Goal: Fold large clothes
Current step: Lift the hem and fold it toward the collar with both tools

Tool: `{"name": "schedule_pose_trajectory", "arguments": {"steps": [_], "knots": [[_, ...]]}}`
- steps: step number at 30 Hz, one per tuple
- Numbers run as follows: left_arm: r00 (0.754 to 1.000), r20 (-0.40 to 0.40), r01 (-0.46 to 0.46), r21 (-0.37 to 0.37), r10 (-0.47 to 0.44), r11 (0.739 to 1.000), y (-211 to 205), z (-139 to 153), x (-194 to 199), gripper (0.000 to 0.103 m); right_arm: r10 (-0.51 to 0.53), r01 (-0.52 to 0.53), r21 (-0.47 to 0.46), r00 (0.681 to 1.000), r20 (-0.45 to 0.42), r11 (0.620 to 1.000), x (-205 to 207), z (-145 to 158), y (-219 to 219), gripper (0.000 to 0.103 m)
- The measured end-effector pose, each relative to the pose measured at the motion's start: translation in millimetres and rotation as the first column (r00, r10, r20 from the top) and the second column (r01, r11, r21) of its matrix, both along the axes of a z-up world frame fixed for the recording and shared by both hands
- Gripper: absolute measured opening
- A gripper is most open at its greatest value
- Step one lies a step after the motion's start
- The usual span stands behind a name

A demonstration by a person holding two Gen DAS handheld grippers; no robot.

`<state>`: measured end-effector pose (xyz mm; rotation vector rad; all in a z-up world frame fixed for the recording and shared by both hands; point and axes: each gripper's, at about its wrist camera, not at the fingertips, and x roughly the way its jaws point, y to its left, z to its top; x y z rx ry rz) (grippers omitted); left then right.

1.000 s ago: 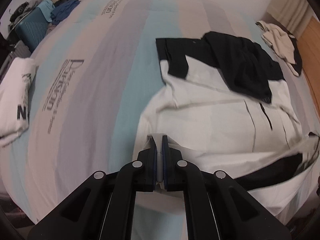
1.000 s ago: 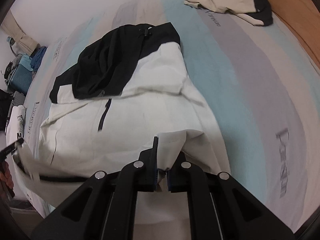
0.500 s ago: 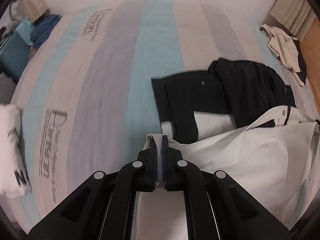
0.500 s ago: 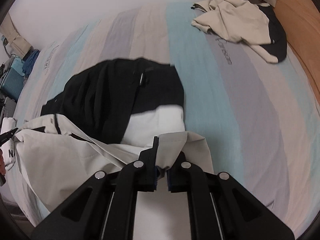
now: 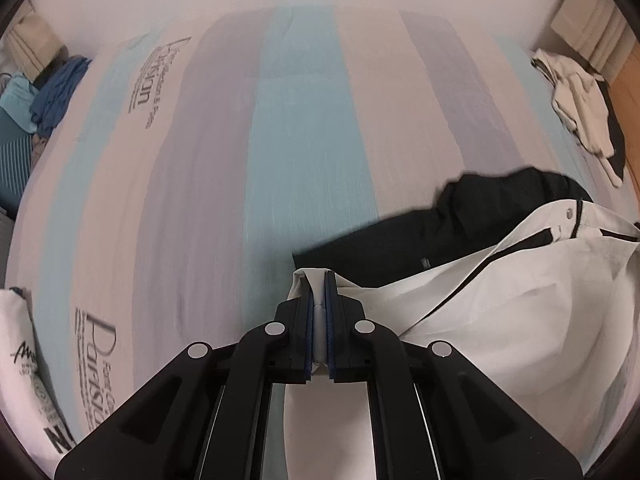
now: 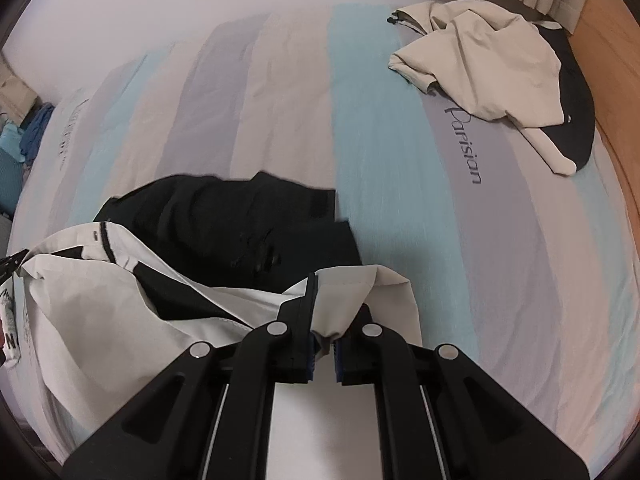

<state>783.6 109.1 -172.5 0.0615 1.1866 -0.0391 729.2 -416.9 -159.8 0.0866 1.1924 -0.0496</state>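
Left wrist: jacket (image 5: 500,320) hem farther forward.

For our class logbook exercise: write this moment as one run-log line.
stage: folding | left hand-held gripper: shut on jacket hem | right hand-held gripper: shut on jacket hem | hem: over black upper part | surface: striped bed

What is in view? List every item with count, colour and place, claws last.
jacket: one, white and black, on the bed, its white edge lifted over the black part
bedsheet: one, blue, grey and beige stripes with printed words, covering the bed
beige garment: one, beige with black, crumpled at the far right of the bed
folded shirt: one, white with black print, at the bed's near left edge
blue clothes: a pile, blue and teal, beyond the bed's far left corner
left claw: one, black, shut on the jacket's white edge
right claw: one, black, shut on the jacket's white edge
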Motion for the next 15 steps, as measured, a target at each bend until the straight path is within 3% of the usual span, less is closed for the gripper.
{"name": "schedule_pose_trajectory", "arguments": {"steps": [8,15], "knots": [[0.999,-0.028,-0.03,-0.005,0.03,1.0,6,-33,52,0.004,-0.016,0.016,-0.006,0.999,-0.034,1.0,58,-23,0,0.005],[0.999,-0.05,0.008,0.05,-0.006,0.999,-1,-62,82,0.004,0.002,-0.004,-0.047,0.999,-0.053,0.999,90,-40,8,0.005]]}}
